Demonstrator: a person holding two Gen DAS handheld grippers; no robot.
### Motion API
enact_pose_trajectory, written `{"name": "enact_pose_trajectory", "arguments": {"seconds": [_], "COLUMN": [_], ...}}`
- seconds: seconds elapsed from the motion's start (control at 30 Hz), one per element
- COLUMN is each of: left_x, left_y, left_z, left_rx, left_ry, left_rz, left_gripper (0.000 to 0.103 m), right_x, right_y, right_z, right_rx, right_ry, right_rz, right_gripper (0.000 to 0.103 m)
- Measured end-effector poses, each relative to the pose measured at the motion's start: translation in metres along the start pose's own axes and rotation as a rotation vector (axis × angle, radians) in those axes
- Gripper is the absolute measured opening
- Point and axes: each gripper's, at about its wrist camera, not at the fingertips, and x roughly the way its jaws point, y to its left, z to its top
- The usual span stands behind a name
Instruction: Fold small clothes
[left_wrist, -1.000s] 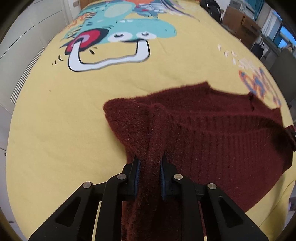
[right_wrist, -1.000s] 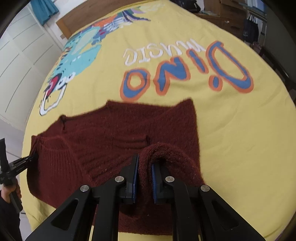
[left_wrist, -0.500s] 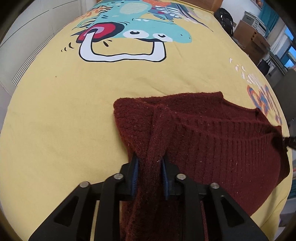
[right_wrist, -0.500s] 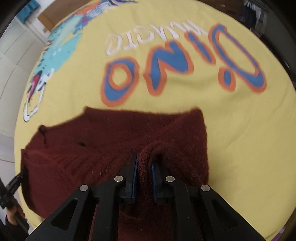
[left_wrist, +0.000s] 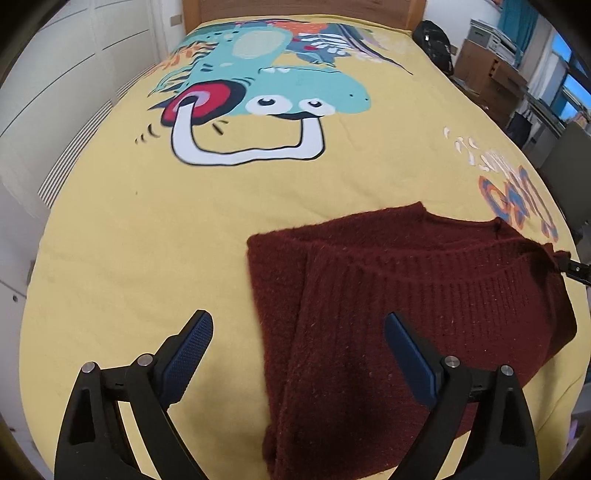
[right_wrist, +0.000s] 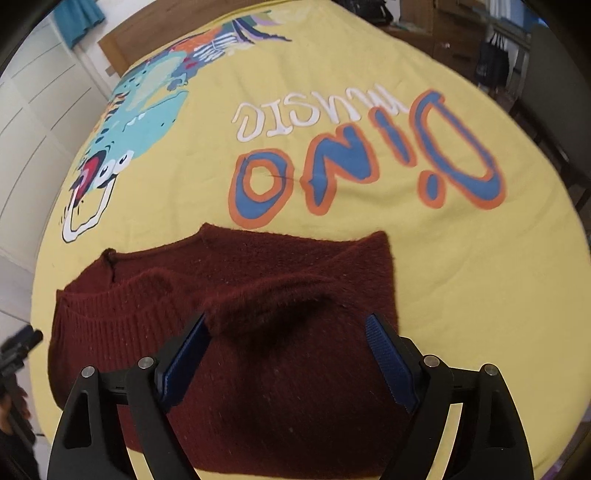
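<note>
both grippers, left (left_wrist: 297, 334) and right (right_wrist: 286, 332), stand spread and empty above the maroon sweater (right_wrist: 236, 295), apparently to let the fold settle on the bedspread (left_wrist: 147, 229)

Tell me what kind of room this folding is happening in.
Most likely a bedroom: the maroon sweater lies on a bed with a yellow dinosaur-print bedspread and a wooden headboard, with white closet doors alongside.

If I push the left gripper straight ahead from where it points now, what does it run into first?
Probably the dark red sweater: its folded left edge lies between the open fingers of the left gripper. Past it there is only the yellow bedspread. Height above the fabric is unclear.
</note>
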Motion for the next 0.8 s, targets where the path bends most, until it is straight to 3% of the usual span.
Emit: {"name": "enact_pose_trajectory", "arguments": {"seconds": [0.13,0.27,0.33,0.37,0.43,0.47,0.53,0.8], "left_x": [0.023,0.061,0.072,0.073,0.069,0.066,0.06,0.028], "left_y": [-0.009,-0.009,-0.007,-0.006,-0.007,-0.009,-0.008,-0.001], "left_z": [0.008,0.008,0.005,0.004,0.003,0.003,0.005,0.02], "left_rx": [0.034,0.015,-0.003,-0.013,-0.02,-0.013,-0.011,-0.026], "left_ry": [0.049,0.158,0.186,0.182,0.162,0.151,0.131,0.003], "left_rz": [-0.012,-0.008,-0.02,-0.043,-0.06,-0.054,-0.055,-0.107], "left_gripper": [0.092,0.09,0.072,0.065,0.033,0.026,0.021,0.015], "right_x": [-0.007,-0.009,-0.009,-0.008,-0.006,-0.004,-0.002,0.005], "right_y": [-0.004,-0.011,-0.017,-0.02,-0.025,-0.027,-0.032,-0.039], "right_z": [-0.013,-0.03,-0.038,-0.041,-0.047,-0.05,-0.052,-0.055], "right_rx": [-0.033,-0.06,-0.066,-0.068,-0.066,-0.063,-0.054,-0.038], "right_ry": [0.003,0.024,0.041,0.049,0.06,0.065,0.07,0.071], "right_rz": [-0.042,-0.061,-0.064,-0.066,-0.074,-0.079,-0.087,-0.116], "right_gripper": [0.087,0.087,0.087,0.087,0.087,0.087,0.087,0.087]}}
